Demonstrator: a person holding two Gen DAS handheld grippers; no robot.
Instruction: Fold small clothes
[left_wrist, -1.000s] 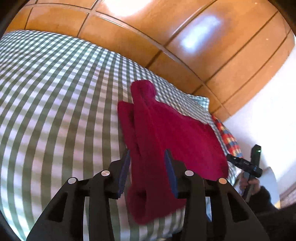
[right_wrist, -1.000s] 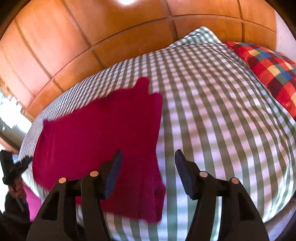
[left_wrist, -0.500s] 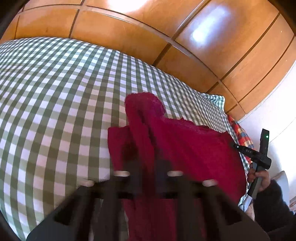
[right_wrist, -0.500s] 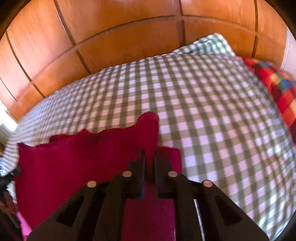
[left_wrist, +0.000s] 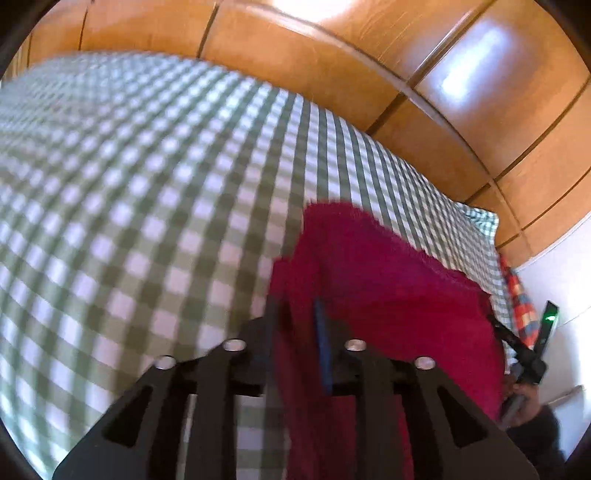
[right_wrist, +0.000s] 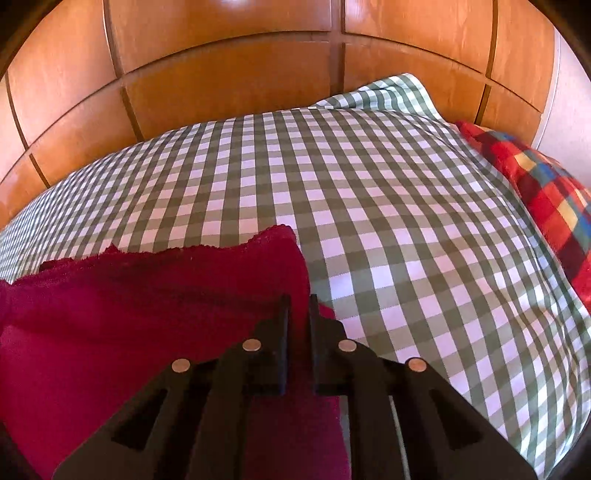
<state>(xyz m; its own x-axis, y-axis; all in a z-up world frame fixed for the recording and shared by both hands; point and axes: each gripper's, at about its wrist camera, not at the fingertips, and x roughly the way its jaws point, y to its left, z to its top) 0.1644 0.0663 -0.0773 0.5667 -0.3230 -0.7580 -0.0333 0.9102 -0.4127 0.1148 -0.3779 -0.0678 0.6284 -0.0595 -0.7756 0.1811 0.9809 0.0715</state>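
Crimson garment (right_wrist: 147, 317) gripped at two corners above a green-checked bed (right_wrist: 388, 221).

The right gripper (right_wrist: 297, 306) has its jaws pressed together, pinching the garment's raised corner, which peaks just beyond the tips; the cloth stretches away to the left of them. The left gripper (left_wrist: 295, 314) — jaws opening — has a fold of cloth between the blue pads, the long axis running from them rightward toward the right gripper (left_wrist: 524, 354). Wooden panelling (right_wrist: 229, 88) lies beyond — a multicoloured plaid pillow (right_wrist: 546, 199) right of the jaws.
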